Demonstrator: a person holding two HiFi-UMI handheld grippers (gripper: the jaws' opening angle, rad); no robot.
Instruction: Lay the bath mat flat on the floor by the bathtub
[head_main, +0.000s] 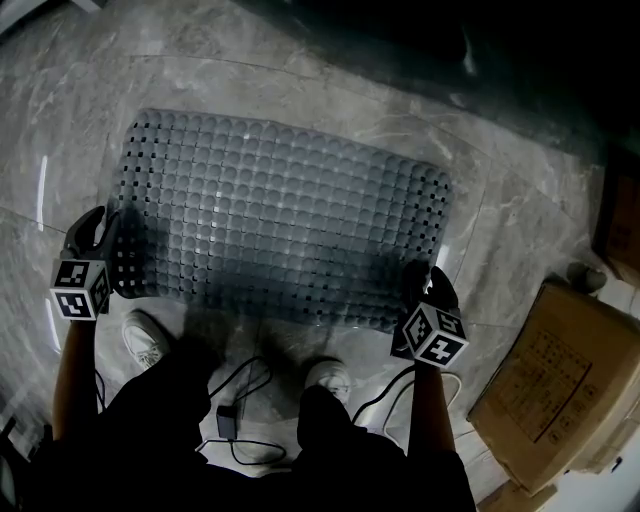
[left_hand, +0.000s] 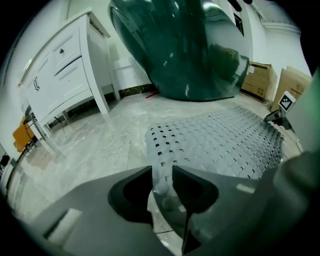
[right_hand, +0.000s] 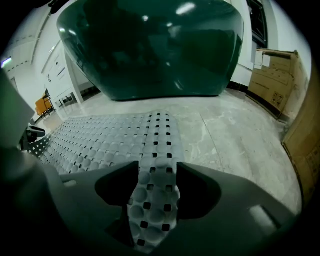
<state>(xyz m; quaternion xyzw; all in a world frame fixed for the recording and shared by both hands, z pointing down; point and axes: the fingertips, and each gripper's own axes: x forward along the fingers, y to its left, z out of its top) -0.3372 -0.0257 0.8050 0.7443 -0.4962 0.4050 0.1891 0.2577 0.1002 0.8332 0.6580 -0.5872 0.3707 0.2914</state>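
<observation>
Closest to the head camera were the person's dark-clothed legs and two white shoes (head_main: 145, 340), standing on the marble floor (head_main: 520, 220) with a black cable and adapter (head_main: 227, 420) lying between them. Just ahead of the shoes, the left hand-held gripper (head_main: 103, 232) and the right hand-held gripper (head_main: 425, 283) each held a near corner of the grey bath mat (head_main: 280, 215).

In its own view, the left hand-held gripper (left_hand: 162, 177) had its jaws closed on a thin, perforated corner of the bath mat (left_hand: 225, 142), which rose up between them. The right hand-held gripper (right_hand: 157, 185) was likewise clamped on a strip of the bath mat (right_hand: 90, 140), the bubbled, hole-punched edge running down between its jaws.

Beyond the pinched corners the mat spread out over the floor, its studded face up, its long side running from one gripper to the other. Its far edge lay near the base of the dark green bathtub (right_hand: 150, 45).

A white cabinet (left_hand: 65, 65) stood left of the tub, and cardboard boxes (head_main: 560, 380) sat on the floor to the right, apart from the mat.
</observation>
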